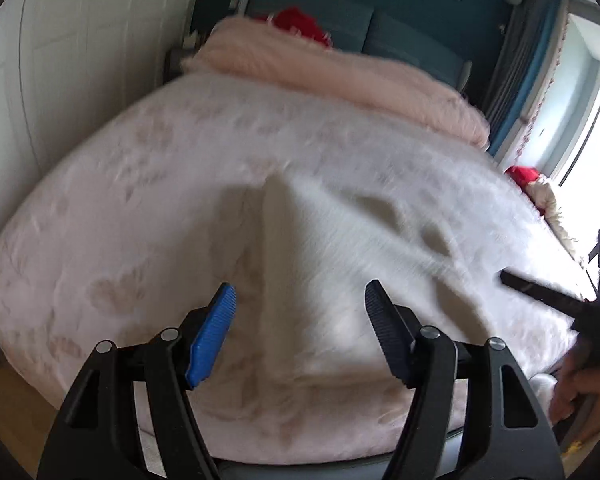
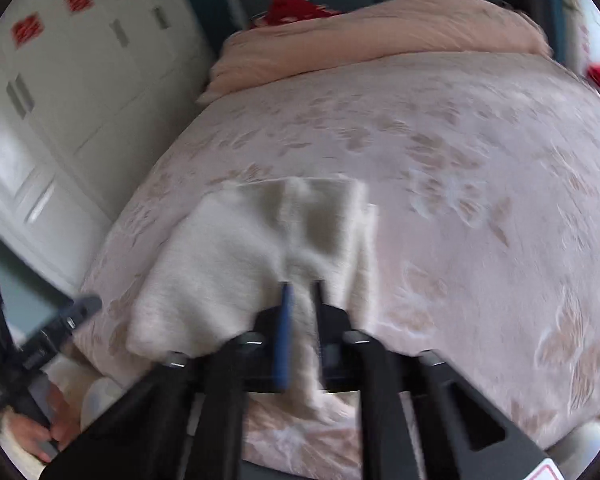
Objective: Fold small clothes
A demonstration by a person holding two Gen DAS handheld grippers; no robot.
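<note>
White cloth (image 2: 236,256) on bed (image 2: 480,184), edge pinched in right tongs (image 2: 302,292); left tongs (image 1: 300,304) spread, just beside.

The small garment (image 2: 220,256) is plain off-white, fuzzy, with no print. The bedspread (image 2: 480,200) beneath it is pale pink with a faded floral pattern in dusty beige-pink. At the far end the rolled quilt (image 1: 340,80) is plain salmon pink, and a bright red pillow (image 1: 300,24) shows behind it. The headboard (image 1: 412,36) is dark teal. On the left the wardrobe (image 2: 80,92) is white with red paper cut-outs (image 2: 28,30). Each gripper (image 1: 300,300) is black, with one blue pad (image 1: 212,336) and one black pad (image 1: 384,332).
</note>
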